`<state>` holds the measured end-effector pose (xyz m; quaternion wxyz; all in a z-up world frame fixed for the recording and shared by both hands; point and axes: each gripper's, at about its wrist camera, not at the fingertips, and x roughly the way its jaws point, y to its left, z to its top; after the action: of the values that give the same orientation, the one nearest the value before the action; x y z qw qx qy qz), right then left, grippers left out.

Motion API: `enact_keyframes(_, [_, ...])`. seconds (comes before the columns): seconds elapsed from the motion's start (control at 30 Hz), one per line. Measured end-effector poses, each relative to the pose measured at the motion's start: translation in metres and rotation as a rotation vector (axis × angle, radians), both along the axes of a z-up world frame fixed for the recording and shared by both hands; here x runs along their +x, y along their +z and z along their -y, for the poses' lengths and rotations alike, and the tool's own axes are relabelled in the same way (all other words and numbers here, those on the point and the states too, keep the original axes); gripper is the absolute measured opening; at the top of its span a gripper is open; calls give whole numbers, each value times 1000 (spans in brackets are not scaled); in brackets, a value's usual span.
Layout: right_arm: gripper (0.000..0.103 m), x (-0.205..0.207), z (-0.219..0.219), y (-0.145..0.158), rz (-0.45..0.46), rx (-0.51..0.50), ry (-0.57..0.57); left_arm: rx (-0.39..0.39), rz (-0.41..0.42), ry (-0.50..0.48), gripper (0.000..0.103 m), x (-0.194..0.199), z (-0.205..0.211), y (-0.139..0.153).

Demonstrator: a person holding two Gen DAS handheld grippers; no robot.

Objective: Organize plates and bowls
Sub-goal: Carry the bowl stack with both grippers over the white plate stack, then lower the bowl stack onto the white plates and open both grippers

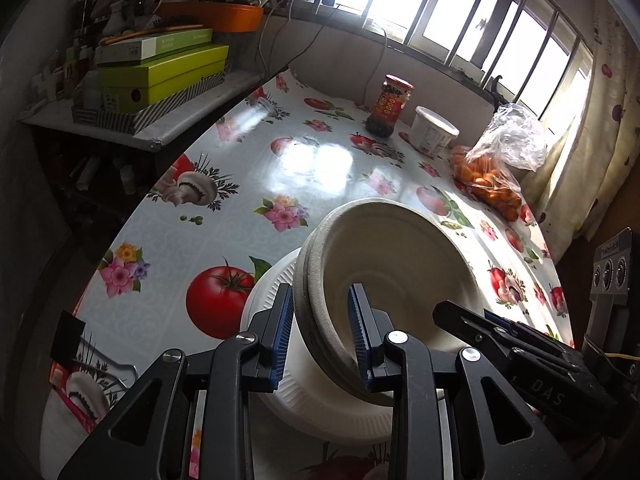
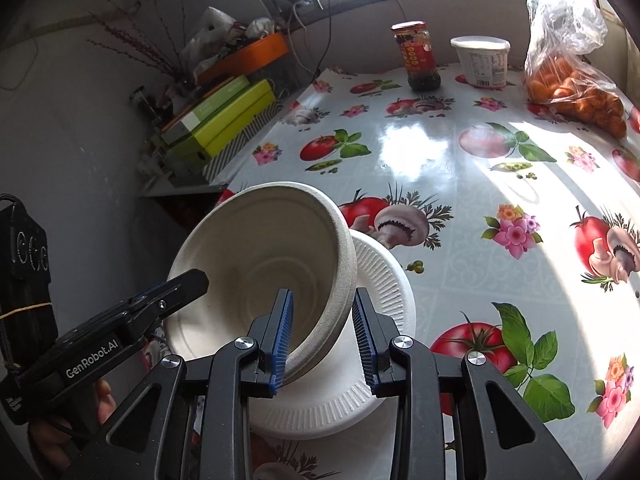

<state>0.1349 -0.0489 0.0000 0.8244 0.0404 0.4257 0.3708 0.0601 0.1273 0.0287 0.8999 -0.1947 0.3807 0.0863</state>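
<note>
both grippers clamp the rim of one stack of pale paper bowls (image 1: 384,264), tilted, its open side facing the cameras. in the left wrist view the left gripper (image 1: 322,336) fills the bottom centre, one blue pad inside the stack and one outside its rim; the right gripper (image 1: 472,320) comes in from the lower right. in the right wrist view the right gripper (image 2: 322,336) grips the right side of the rim and the left gripper (image 2: 176,288) the left side. beneath the stack, at bottom centre, sits a white ribbed plate (image 2: 384,280) on the printed tablecloth (image 2: 460,184). along the upper right stand a sauce jar (image 2: 418,56), a white tub (image 2: 482,60) and a bag of oranges (image 2: 576,92).
</note>
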Motion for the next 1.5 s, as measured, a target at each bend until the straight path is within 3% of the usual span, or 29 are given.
enact_keyframes(1.2, [32, 6, -6, -7, -10, -7, -7, -10, -36, 1, 29, 5, -6, -16])
enact_keyframes(1.5, [47, 1, -5, -3, 17, -1, -4, -2, -31, 3, 30, 5, -5, -14])
